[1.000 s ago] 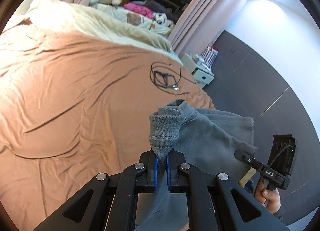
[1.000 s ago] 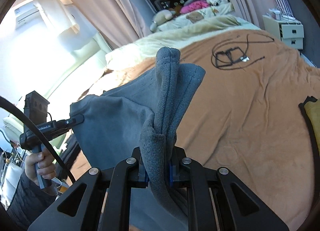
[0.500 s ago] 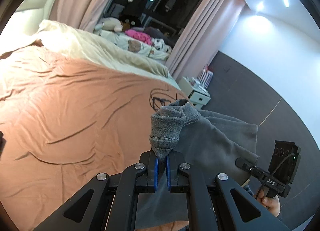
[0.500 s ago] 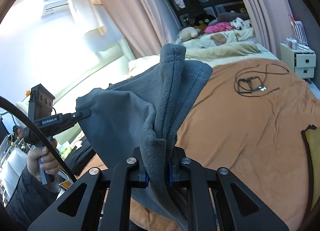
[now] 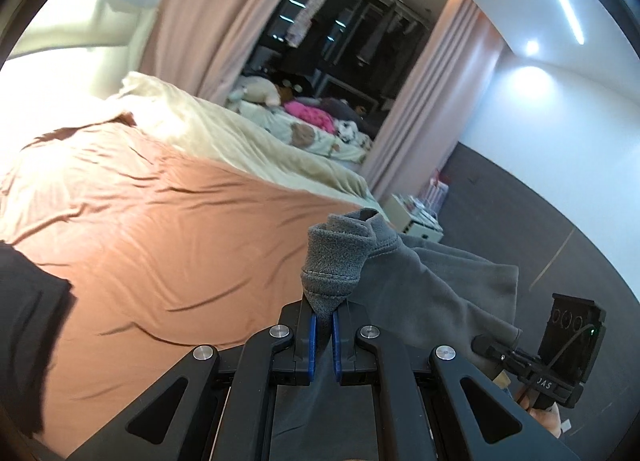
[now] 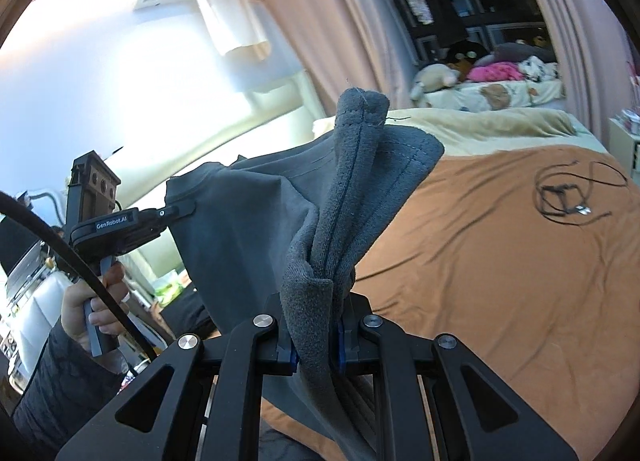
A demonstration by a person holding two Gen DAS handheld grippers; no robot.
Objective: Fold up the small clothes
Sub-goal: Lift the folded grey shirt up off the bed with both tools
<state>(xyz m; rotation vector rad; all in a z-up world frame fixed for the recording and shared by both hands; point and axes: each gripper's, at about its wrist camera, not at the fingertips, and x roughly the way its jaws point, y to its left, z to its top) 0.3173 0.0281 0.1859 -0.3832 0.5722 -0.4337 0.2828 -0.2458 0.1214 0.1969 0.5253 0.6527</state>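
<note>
A small grey garment (image 5: 432,285) hangs stretched in the air between the two grippers, above the near edge of an orange bedspread (image 5: 168,245). My left gripper (image 5: 323,325) is shut on one bunched corner of it, with grey fabric pinched between the blue pads. My right gripper (image 6: 314,335) is shut on the opposite corner, a thick fold of the grey garment (image 6: 256,229) rising above its jaws. In the right wrist view the left gripper (image 6: 176,212) clamps the far edge. In the left wrist view the right gripper (image 5: 486,345) shows at the lower right.
A black cable coil (image 6: 568,197) lies on the orange bedspread (image 6: 500,281). A cream duvet (image 5: 248,145) and soft toys (image 5: 260,93) sit further back. A dark garment (image 5: 28,325) lies at the left edge. A white bedside cabinet (image 5: 416,221) stands by the curtain.
Both grippers have risen with the grey garment, lifting it off the bed. The views tilted up, showing more wall and curtain. The grip on both corners is the same.
</note>
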